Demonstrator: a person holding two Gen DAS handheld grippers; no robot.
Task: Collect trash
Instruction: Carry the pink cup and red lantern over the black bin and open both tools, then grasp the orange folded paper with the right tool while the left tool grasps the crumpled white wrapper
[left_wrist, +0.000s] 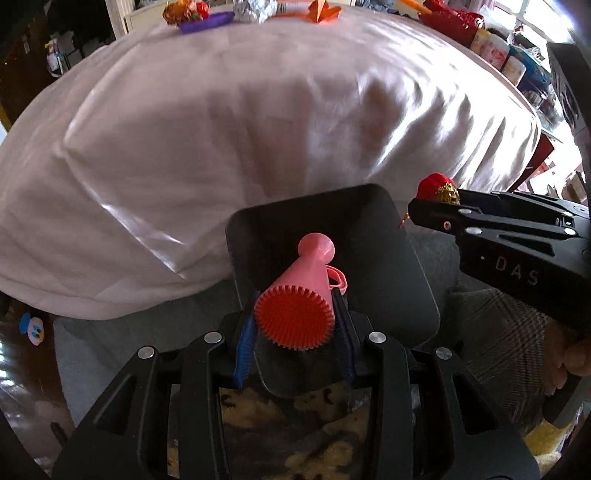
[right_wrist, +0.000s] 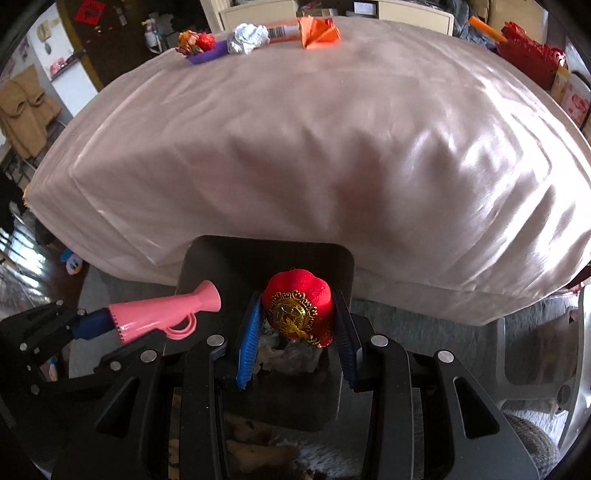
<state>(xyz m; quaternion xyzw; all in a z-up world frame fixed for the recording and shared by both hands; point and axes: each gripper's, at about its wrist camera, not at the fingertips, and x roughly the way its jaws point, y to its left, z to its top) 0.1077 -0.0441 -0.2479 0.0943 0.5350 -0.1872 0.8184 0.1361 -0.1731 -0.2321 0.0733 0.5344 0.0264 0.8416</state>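
Observation:
My left gripper (left_wrist: 295, 317) is shut on a pink toy horn (left_wrist: 306, 288), its red ribbed mouth facing the camera, held over a dark bin (left_wrist: 388, 266) below the table's near edge. The horn also shows in the right wrist view (right_wrist: 162, 314). My right gripper (right_wrist: 297, 325) is shut on a red lantern ornament with a gold emblem (right_wrist: 297, 310), held over the same dark bin (right_wrist: 229, 266). The ornament shows in the left wrist view (left_wrist: 437, 188) at the right gripper's tip.
A table under a pale pink cloth (right_wrist: 295, 147) fills the view. At its far edge lie a purple dish with wrappers (right_wrist: 201, 46), a crumpled foil ball (right_wrist: 247, 37), orange folded paper (right_wrist: 317, 31) and red decorations (right_wrist: 532, 55). A grey rug (right_wrist: 424, 325) covers the floor.

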